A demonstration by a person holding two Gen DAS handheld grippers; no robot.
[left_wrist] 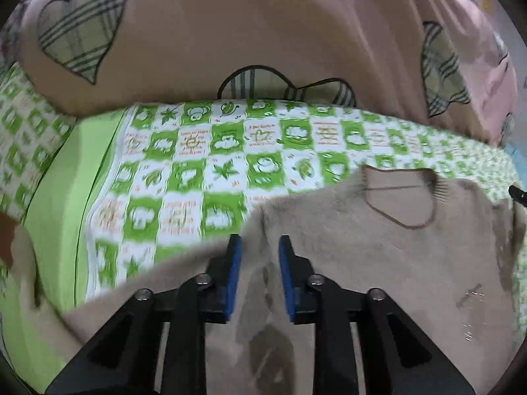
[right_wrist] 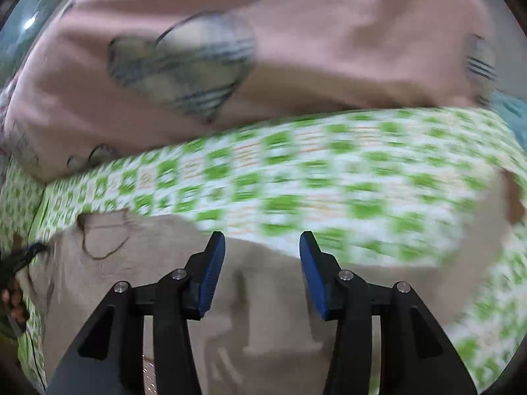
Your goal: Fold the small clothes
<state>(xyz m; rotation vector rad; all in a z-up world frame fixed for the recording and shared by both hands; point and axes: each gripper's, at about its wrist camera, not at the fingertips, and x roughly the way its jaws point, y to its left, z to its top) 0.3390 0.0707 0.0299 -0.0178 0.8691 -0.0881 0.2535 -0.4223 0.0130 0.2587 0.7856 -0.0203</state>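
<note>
A small beige garment (left_wrist: 378, 247) lies spread on the bed, with a dark stitched outline patch (left_wrist: 398, 194) near its far edge. My left gripper (left_wrist: 260, 242) hovers over the garment's left part, its blue pads apart with only flat cloth seen below the gap. In the right wrist view, which is blurred, the same garment (right_wrist: 164, 263) fills the lower left, its patch (right_wrist: 103, 233) at the far left. My right gripper (right_wrist: 262, 238) stands open over the garment's far edge, with nothing between its pads. A beige piece with a brown end (right_wrist: 513, 200) shows at the right.
The bed carries a green-and-white checked sheet (left_wrist: 197, 164) (right_wrist: 329, 181). A bulky pink quilt with plaid hearts (left_wrist: 230, 33) (right_wrist: 329, 49) lies along the far side. A person's hand (right_wrist: 14, 299) shows at the left edge of the right wrist view.
</note>
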